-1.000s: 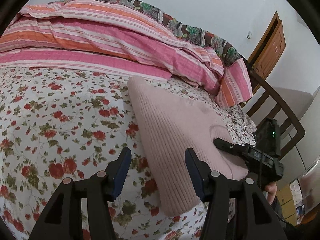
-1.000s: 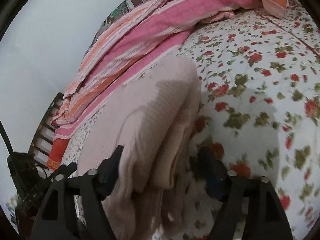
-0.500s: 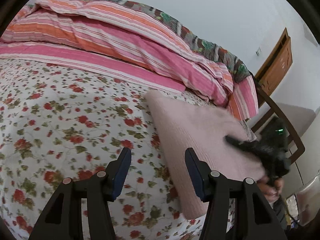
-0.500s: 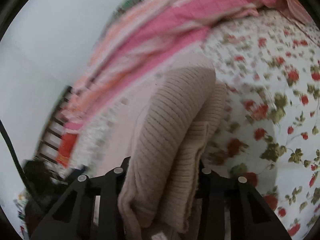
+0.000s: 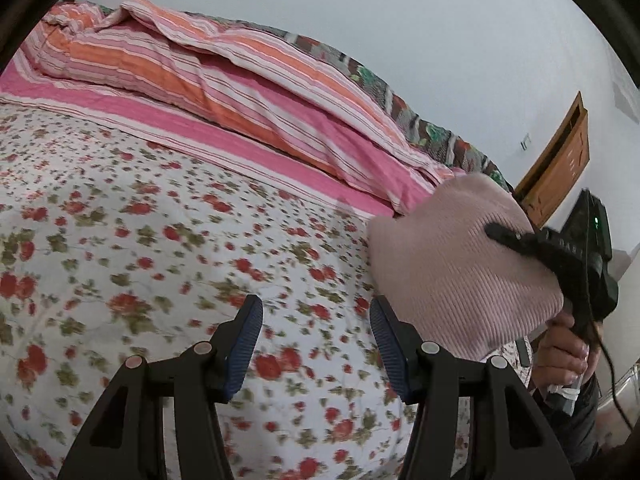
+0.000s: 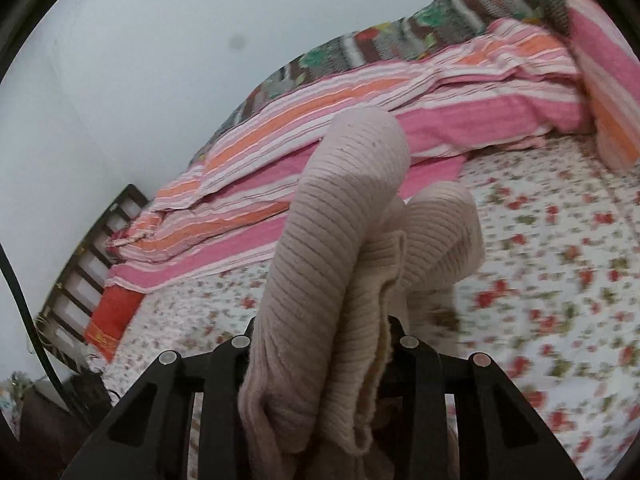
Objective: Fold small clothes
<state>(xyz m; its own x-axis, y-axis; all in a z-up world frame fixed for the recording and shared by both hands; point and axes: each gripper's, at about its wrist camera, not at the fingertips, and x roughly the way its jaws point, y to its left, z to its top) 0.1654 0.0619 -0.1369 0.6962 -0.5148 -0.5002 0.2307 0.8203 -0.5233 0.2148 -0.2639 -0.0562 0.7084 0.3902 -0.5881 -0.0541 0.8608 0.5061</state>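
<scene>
Lifted off the bed (image 5: 120, 220) since earlier, the folded sweater (image 6: 340, 280) hangs clenched in the right gripper (image 6: 324, 344); left gripper (image 5: 316, 340) released, empty. Bulky layers could slip and unfold.

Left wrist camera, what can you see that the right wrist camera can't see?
Only the left wrist view shows the open left hand-held gripper, the brown wooden door and the person's hand on the right hand-held gripper.

Only the right wrist view shows the dark slatted bed frame, the orange-red cloth beside it, and the sweater's stacked folded layers.

Both show the folded pale pink ribbed knit sweater, the floral bedsheet and the pink and orange striped quilt.
</scene>
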